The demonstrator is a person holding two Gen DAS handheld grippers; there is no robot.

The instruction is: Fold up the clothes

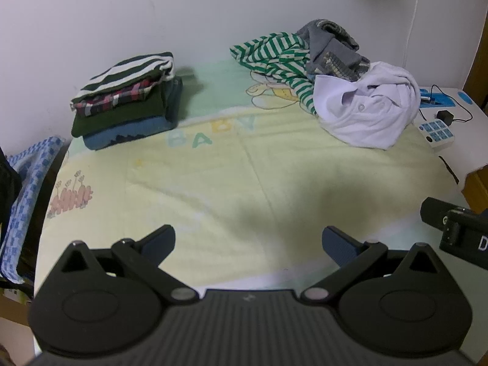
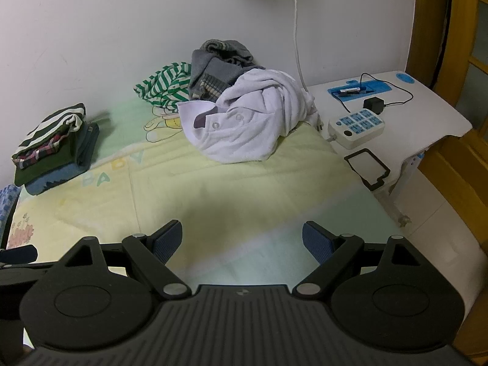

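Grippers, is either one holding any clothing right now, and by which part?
Nothing is held. The left gripper and right gripper are both open over the blanket.

1. The word "BABY", in pastel green, yellow and blue capitals, is showing on the yellow blanket [image 1: 274, 167], near the folded clothes stack [image 1: 128, 97].
2. No other text is reading clearly.

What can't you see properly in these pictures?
- Grey sweater, right wrist view: partly buried under the white shirt.
- Bottom of the folded stack, left wrist view: hidden by clothes above.
- Right gripper, left wrist view: cut off by the edge.
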